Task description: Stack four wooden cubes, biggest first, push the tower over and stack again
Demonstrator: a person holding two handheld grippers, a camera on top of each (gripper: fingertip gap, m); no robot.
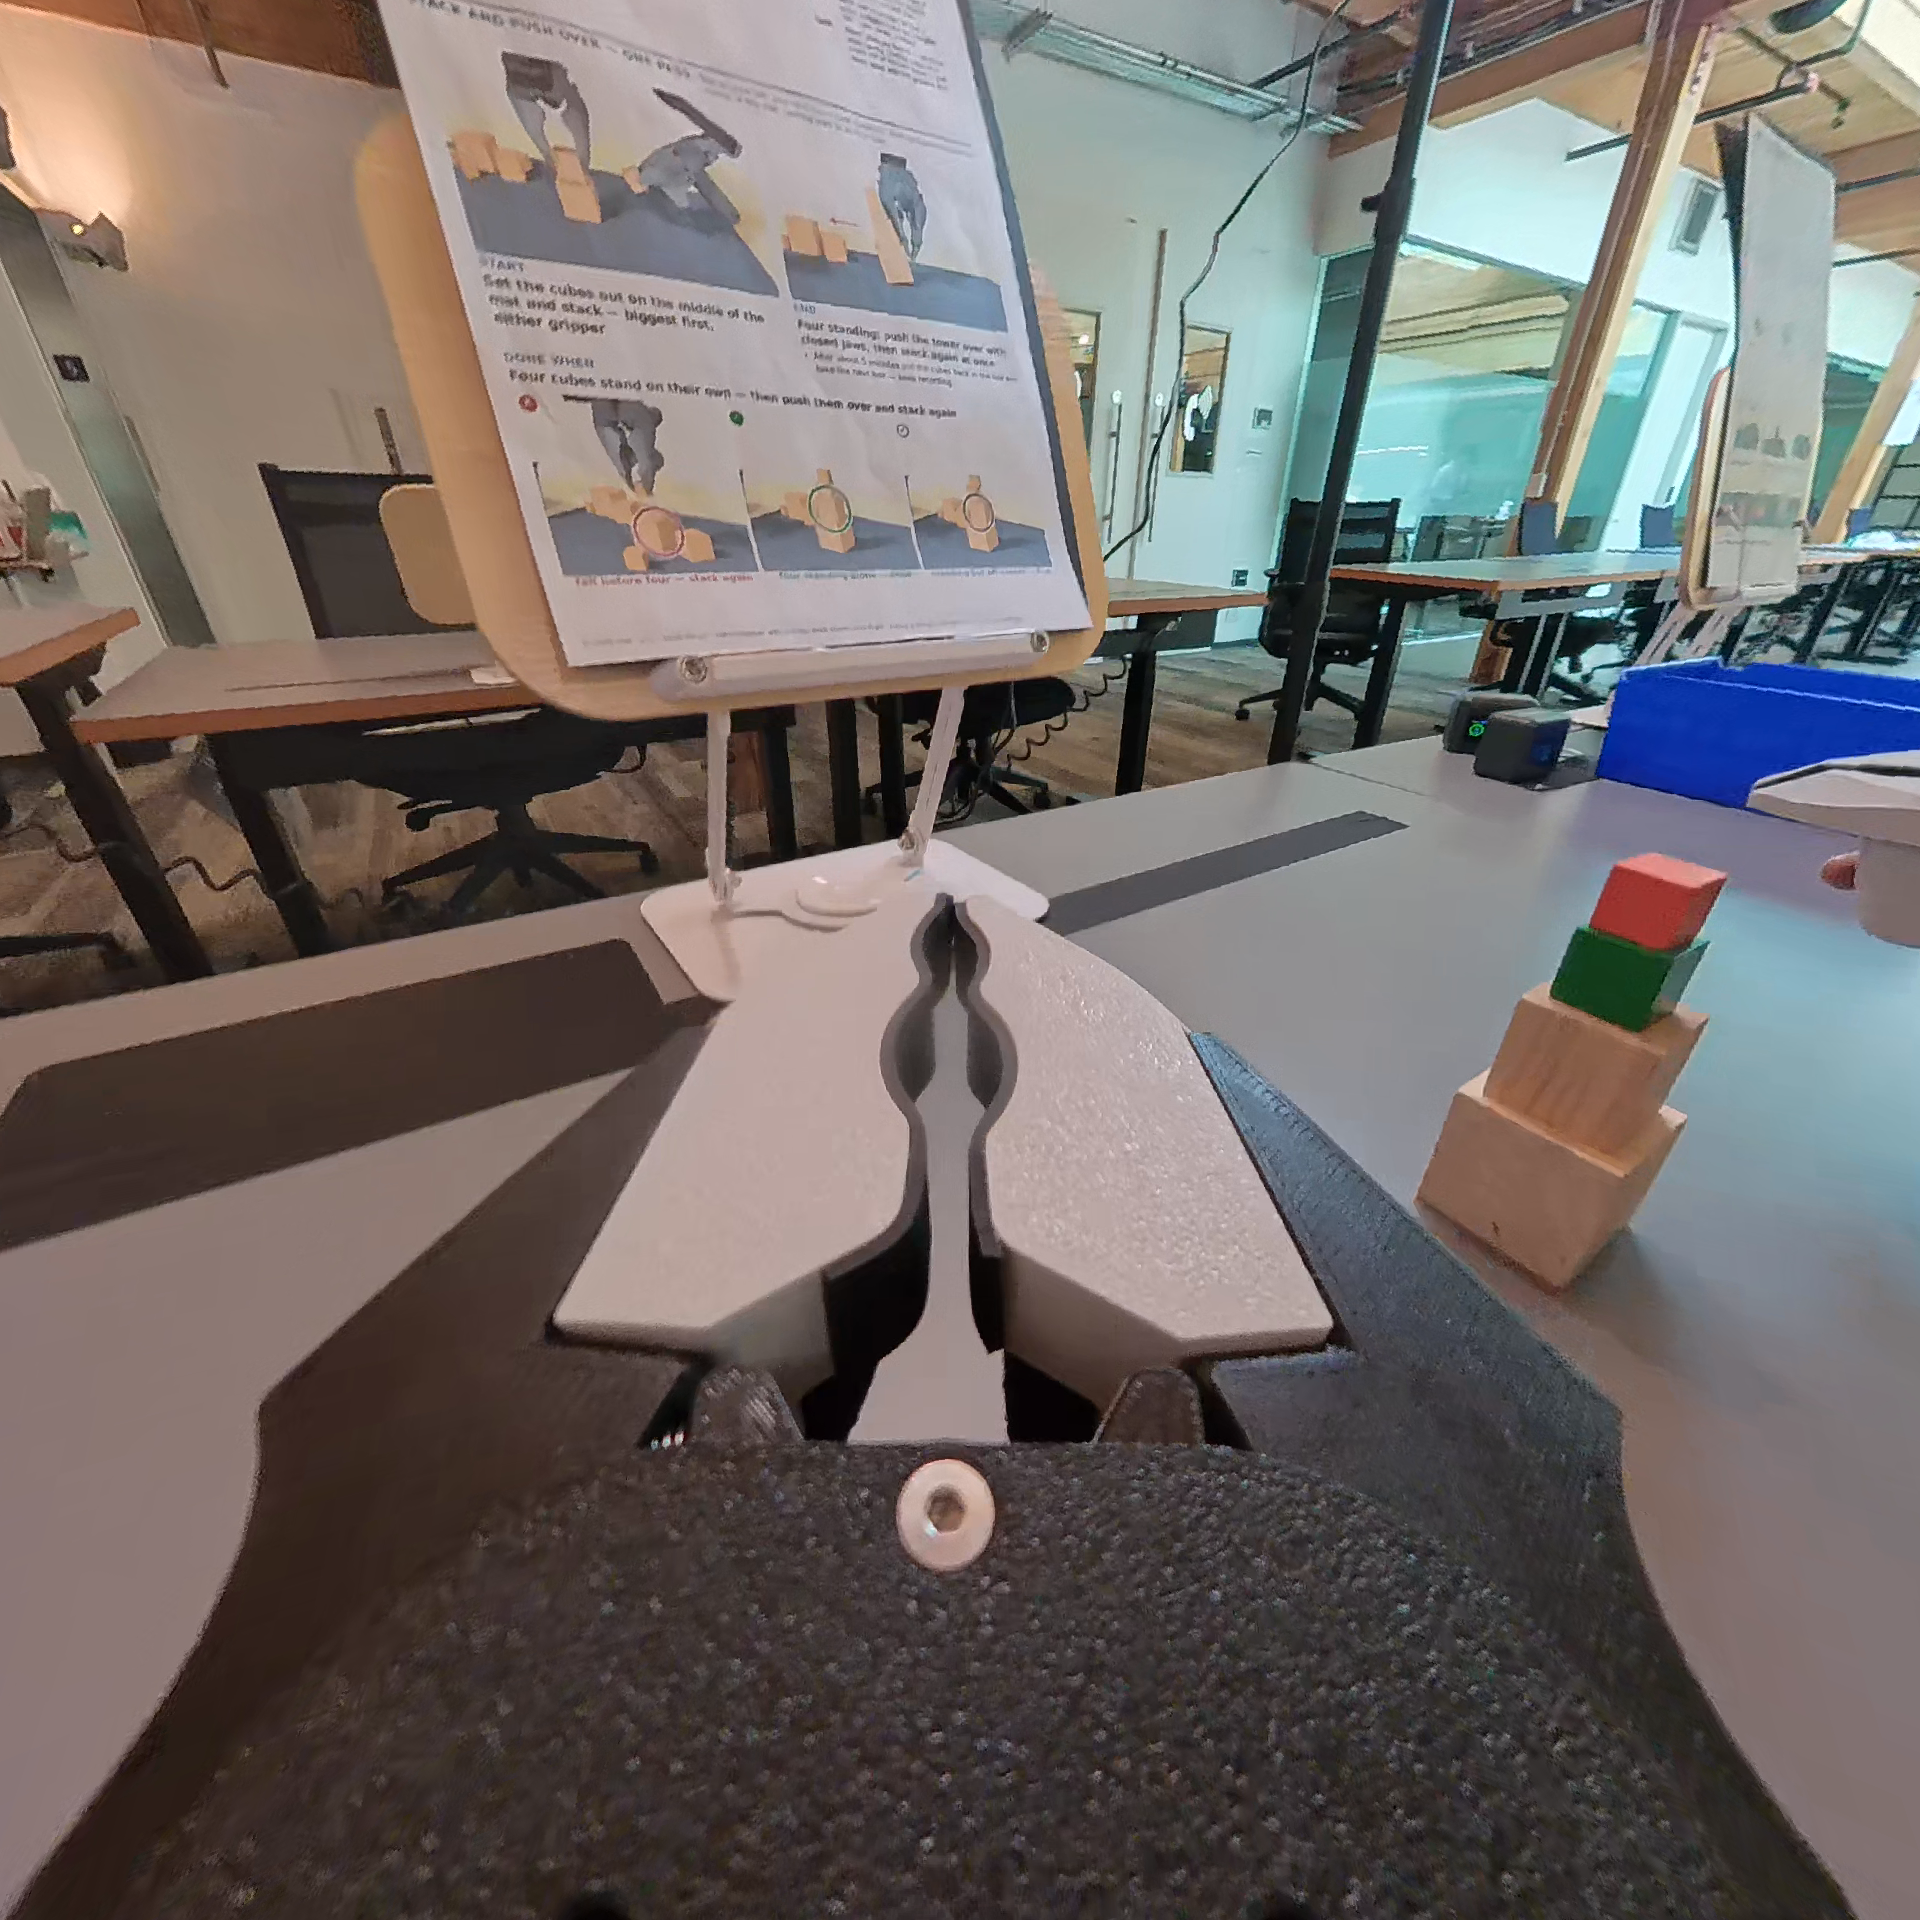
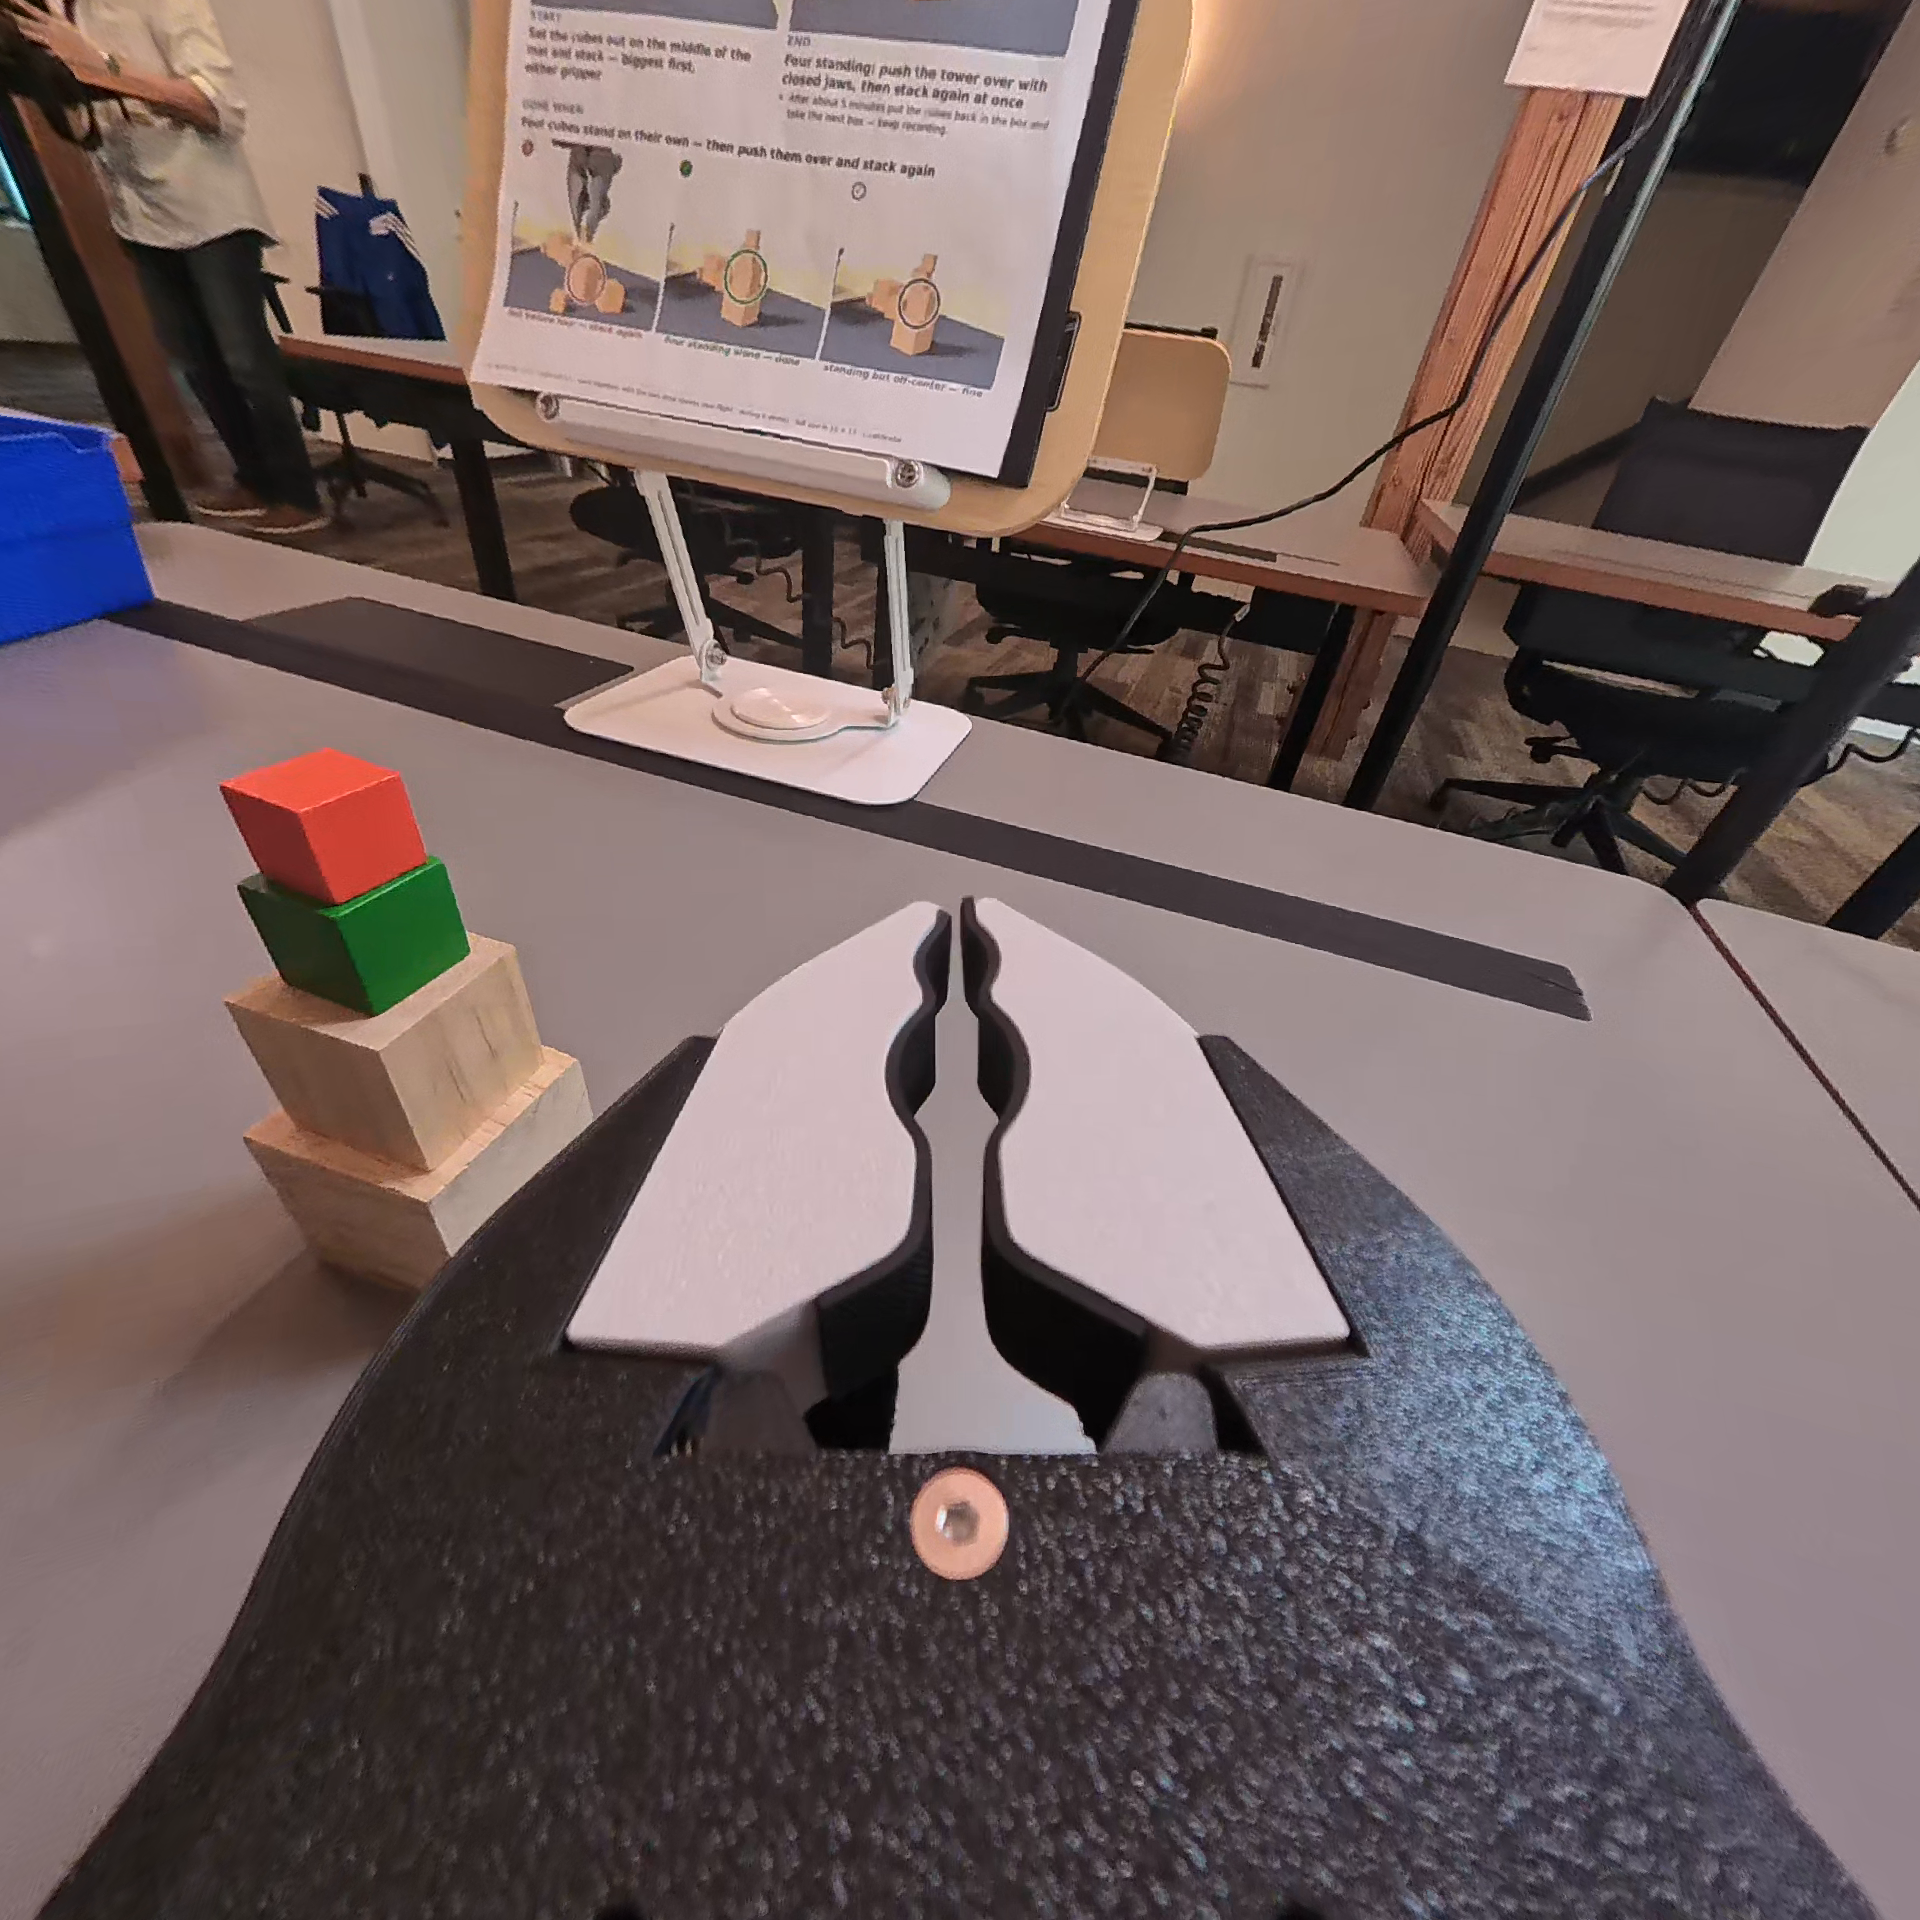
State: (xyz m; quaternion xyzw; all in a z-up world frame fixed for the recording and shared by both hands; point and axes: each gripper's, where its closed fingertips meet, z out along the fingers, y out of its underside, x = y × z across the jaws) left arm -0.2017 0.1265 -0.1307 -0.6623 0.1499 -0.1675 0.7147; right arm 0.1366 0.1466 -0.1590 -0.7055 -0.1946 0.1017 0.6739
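Altogether four cubes stand in one stack on the smooth grey table: a large pale raw-wood cube at the bottom, a smaller pale wood cube on it, then a glossy green painted cube, and a smaller glossy red-orange cube on top. Each is turned a little from the one below, and the green one overhangs at a corner.

Two tongs are in view, each with two pale grey grainy fingers with wavy black inner edges, set in a rough black plastic body. The left tongs are together at the tips with nothing between; the stack stands at about three o'clock from them, well apart. The right tongs are all but together, perhaps a hairline slit at the tips, with nothing in it; the stack stands near, at about nine o'clock.

At twelve o'clock stands one white metal stand with two thin legs bearing a rounded light wooden board with one printed sheet. One dark strip crosses the table, and one blue plastic bin sits at its far edge.
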